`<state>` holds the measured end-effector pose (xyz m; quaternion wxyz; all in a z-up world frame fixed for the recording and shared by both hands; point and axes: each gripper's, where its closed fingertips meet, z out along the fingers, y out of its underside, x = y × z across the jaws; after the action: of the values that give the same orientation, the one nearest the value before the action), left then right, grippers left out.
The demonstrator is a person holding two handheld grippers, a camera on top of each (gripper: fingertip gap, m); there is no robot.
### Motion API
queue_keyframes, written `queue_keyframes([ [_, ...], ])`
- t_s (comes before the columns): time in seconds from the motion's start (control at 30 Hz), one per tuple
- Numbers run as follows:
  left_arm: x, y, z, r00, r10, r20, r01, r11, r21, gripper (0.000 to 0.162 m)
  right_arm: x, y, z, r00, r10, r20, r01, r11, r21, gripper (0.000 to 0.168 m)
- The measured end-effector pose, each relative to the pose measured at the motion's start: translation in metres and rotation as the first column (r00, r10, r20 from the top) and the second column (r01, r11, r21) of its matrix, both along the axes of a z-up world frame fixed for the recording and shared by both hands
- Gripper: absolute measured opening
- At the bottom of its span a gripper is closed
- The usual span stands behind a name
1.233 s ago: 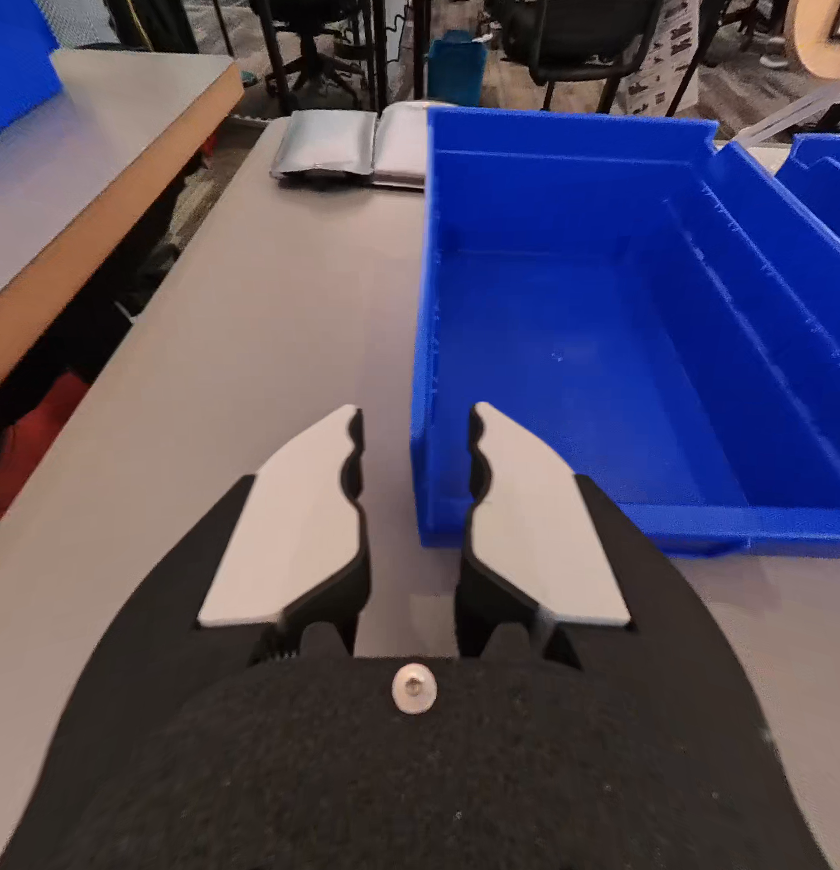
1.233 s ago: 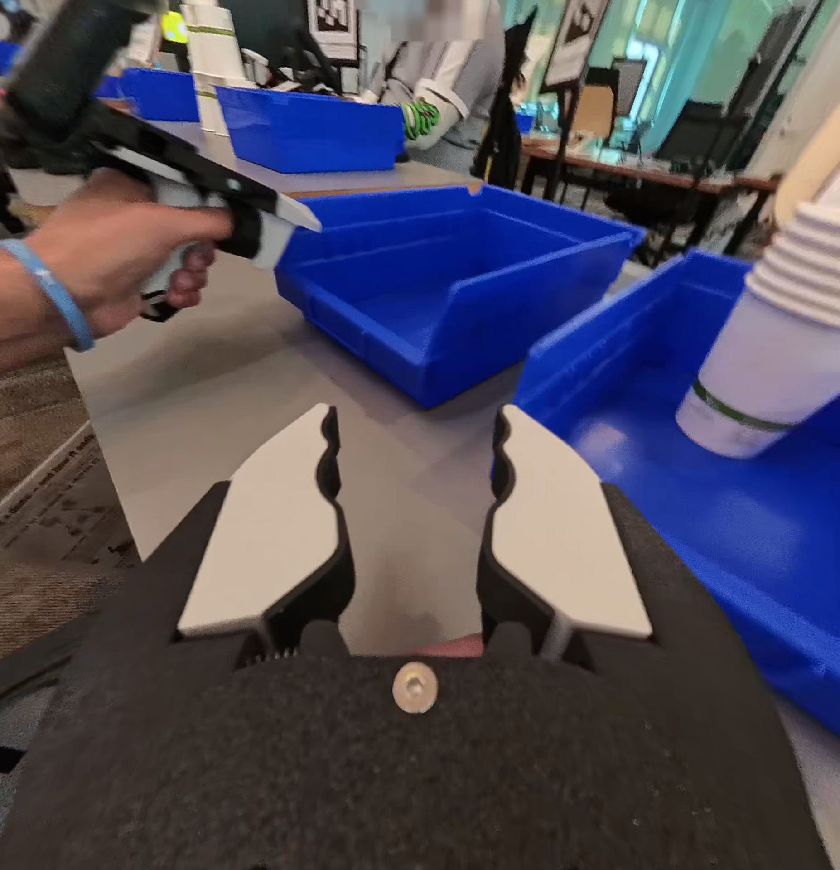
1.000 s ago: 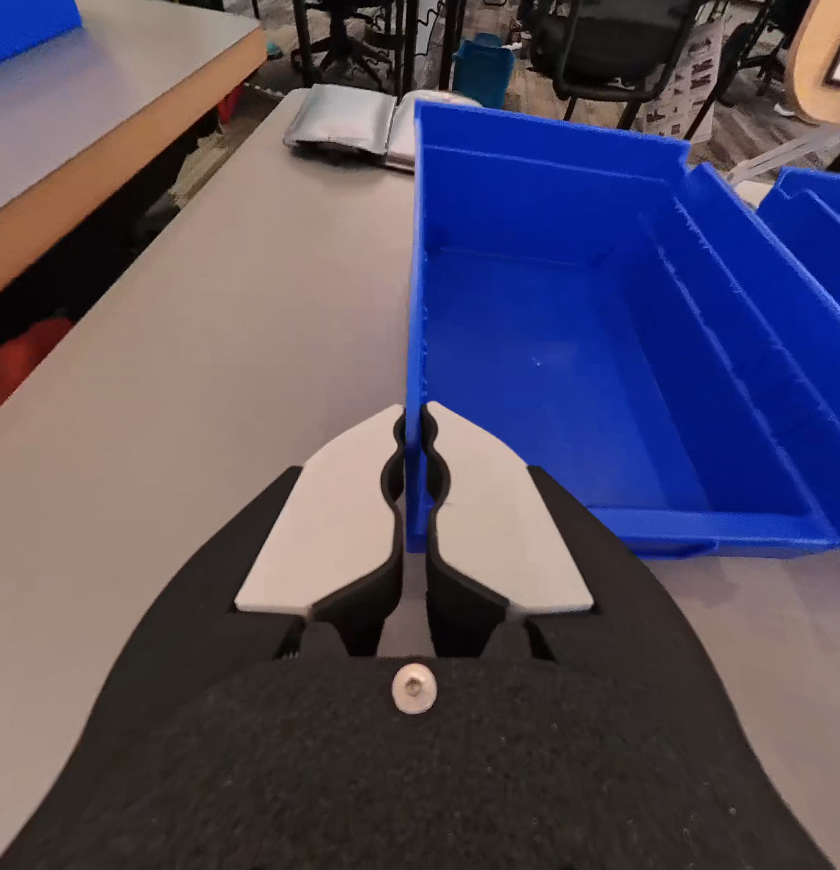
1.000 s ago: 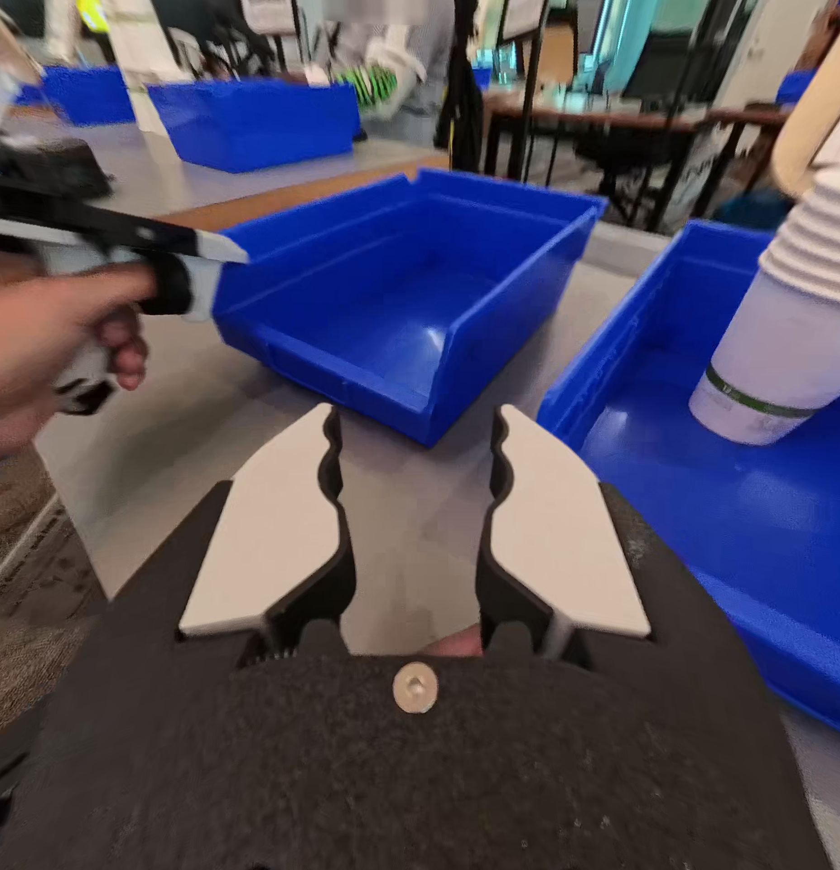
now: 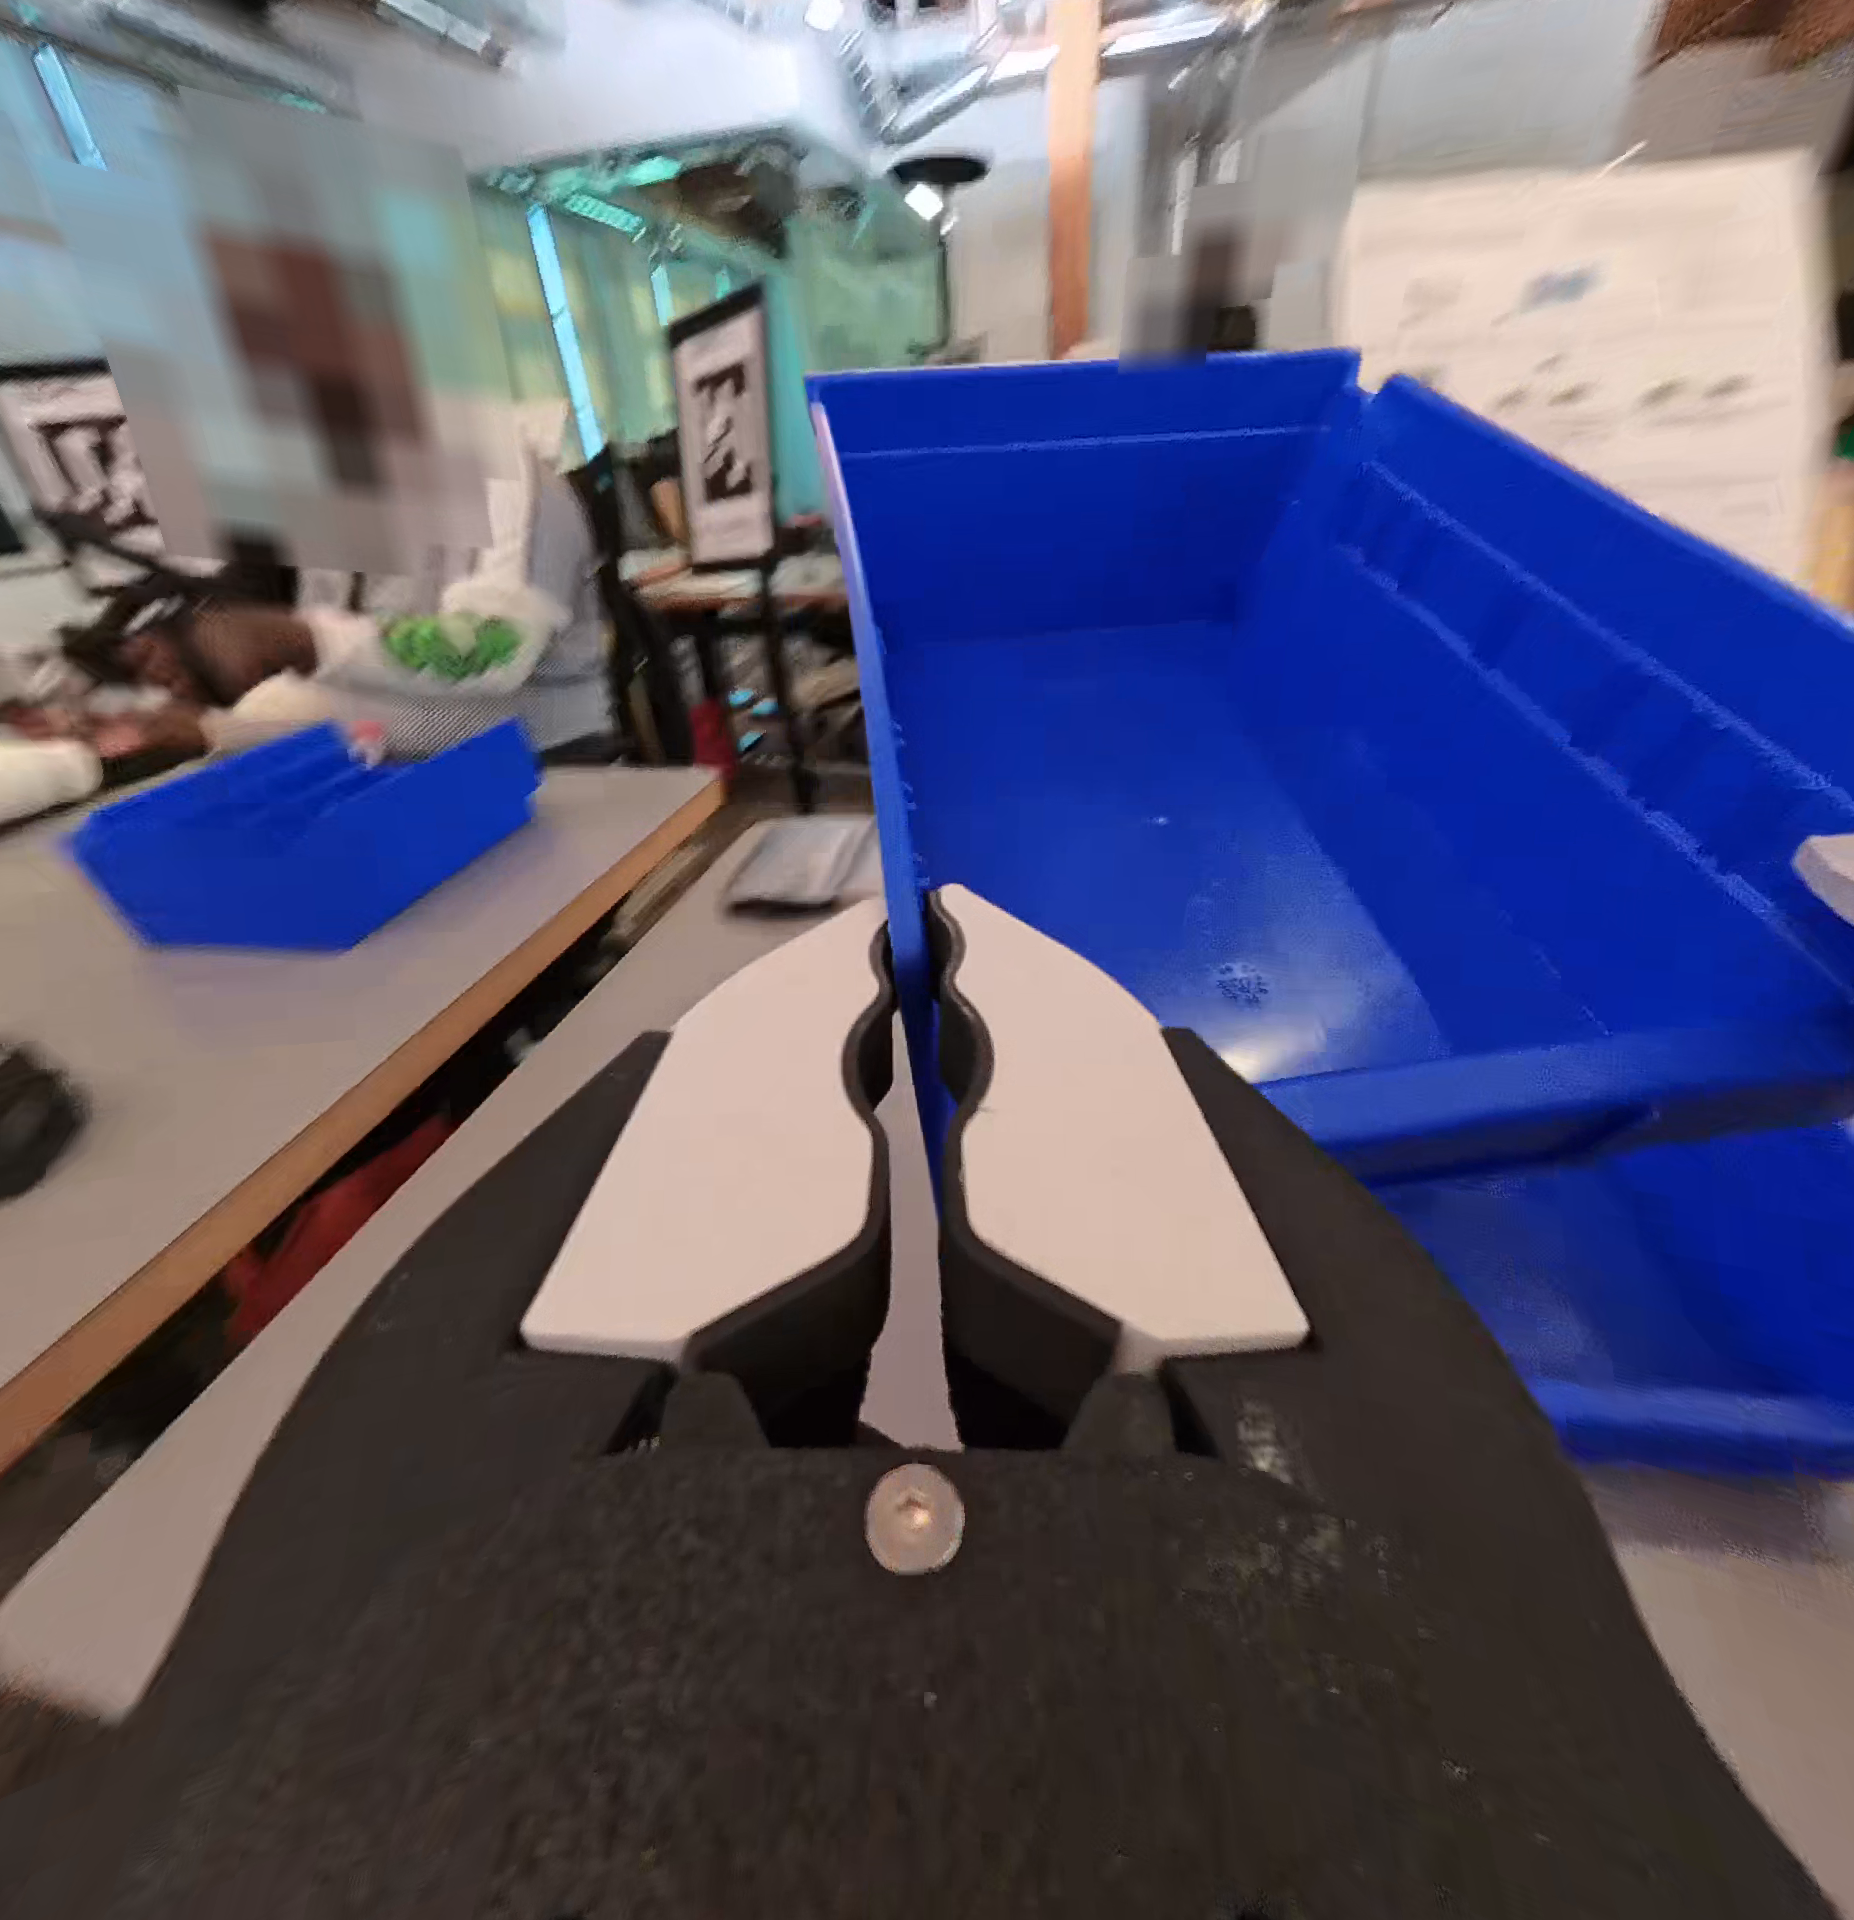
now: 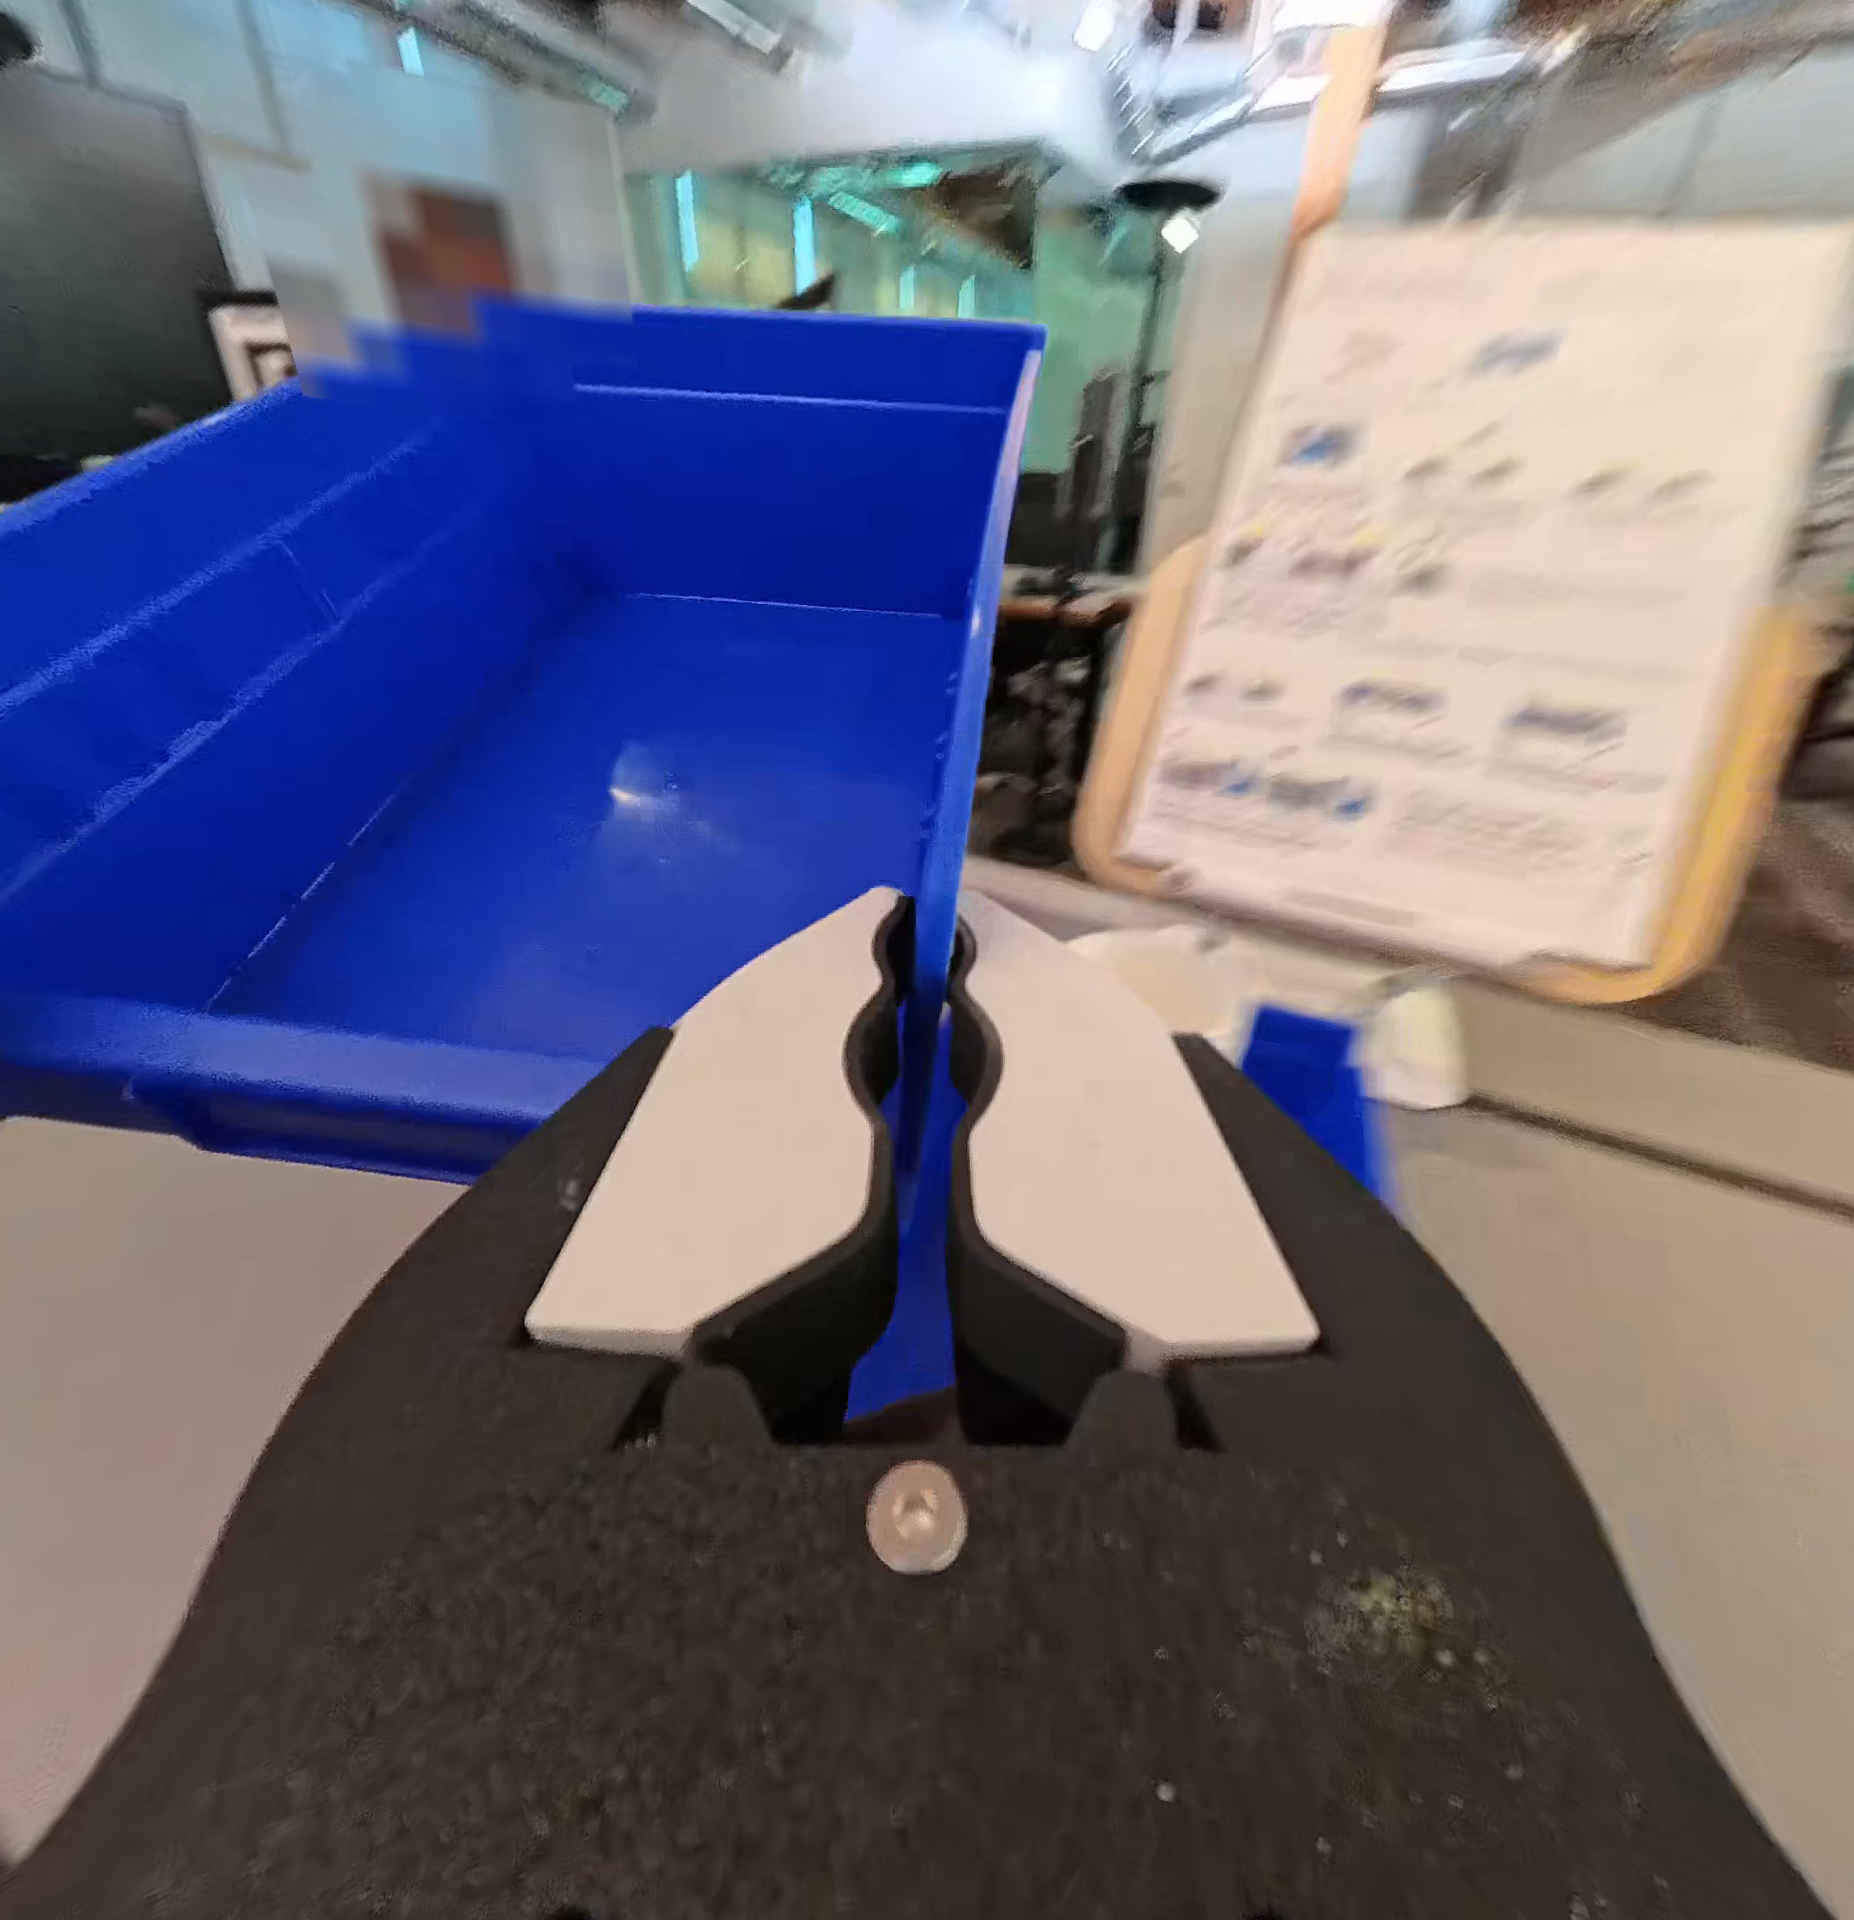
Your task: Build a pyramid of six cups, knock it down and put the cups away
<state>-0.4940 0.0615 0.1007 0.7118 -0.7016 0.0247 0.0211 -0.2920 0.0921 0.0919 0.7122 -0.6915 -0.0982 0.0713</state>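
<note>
An empty blue bin (image 5: 1058, 540) hangs tilted in the air between my two grippers. My left gripper (image 5: 910, 920) is shut on the bin's left side wall. My right gripper (image 6: 928, 914) is shut on the right side wall of the same bin (image 6: 777, 499). A tip of the right gripper (image 5: 1850, 883) shows at the edge of the left wrist view. A second blue bin (image 5: 1681, 1299) stands on the table under and to the right of the lifted one; it also shows in the right wrist view (image 6: 1307, 1081) beside blurred white shapes (image 6: 1422, 1039). No cup is clearly in view.
The grey table (image 6: 175, 1351) lies under both grippers. A neighbouring table (image 5: 227, 1039) to the left carries another blue bin (image 5: 299, 842). A silver pouch (image 5: 798, 862) lies at the table's far end. A poster board (image 6: 1474, 623) stands beyond the table on the right.
The right gripper moved from open over the table to the empty bin's right wall and shut on it. The left stayed shut on the left wall. The bin rose off the table.
</note>
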Motion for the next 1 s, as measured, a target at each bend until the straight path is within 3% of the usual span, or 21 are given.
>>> queue_keyframes([
  [0.1,0.096,0.021,0.034,0.988,-0.152,0.001,0.152,0.987,0.047,0.002,0.102,-0.012,0.043,0.987,-0.158,0.04,0.156,0.986,0.064,0.003],
  [0.2,0.209,0.037,0.038,0.95,-0.311,0.018,0.31,0.95,0.031,0.002,0.213,-0.025,0.051,0.948,-0.309,0.074,0.307,0.951,0.041,0.004],
  [0.33,0.348,0.043,0.003,0.906,-0.423,0.018,0.423,0.905,-0.031,0.002,0.345,-0.039,0.009,0.906,-0.415,0.085,0.421,0.905,-0.061,0.003],
  [0.47,0.445,0.045,-0.068,0.893,-0.449,0.022,0.448,0.885,-0.13,0.002,0.436,-0.039,-0.068,0.902,-0.427,0.068,0.432,0.883,-0.184,0.003],
  [0.6,0.492,0.049,-0.129,0.893,-0.449,0.01,0.442,0.875,-0.199,0.003,0.48,-0.022,-0.146,0.936,-0.352,-0.02,0.33,0.895,-0.299,0.003],
  [0.7,0.512,0.057,-0.169,0.889,-0.457,-0.016,0.435,0.855,-0.283,0.004,0.5,-0.013,-0.19,0.932,-0.364,0.005,0.338,0.86,-0.381,0.003],
  [0.83,0.529,0.058,-0.211,0.878,-0.478,0.018,0.452,0.816,-0.36,0.004,0.519,-0.015,-0.214,0.915,-0.403,0.035,0.382,0.832,-0.401,0.003],
  [0.97,0.537,0.05,-0.214,0.864,-0.503,0.019,0.473,0.8,-0.368,0.008,0.523,-0.021,-0.22,0.907,-0.418,-0.041,0.356,0.818,-0.452,0.002],
  [1.0,0.54,0.047,-0.215,0.849,-0.527,0.041,0.501,0.777,-0.382,0.016,0.523,-0.022,-0.219,0.908,-0.417,-0.036,0.357,0.817,-0.452,0.003],
])
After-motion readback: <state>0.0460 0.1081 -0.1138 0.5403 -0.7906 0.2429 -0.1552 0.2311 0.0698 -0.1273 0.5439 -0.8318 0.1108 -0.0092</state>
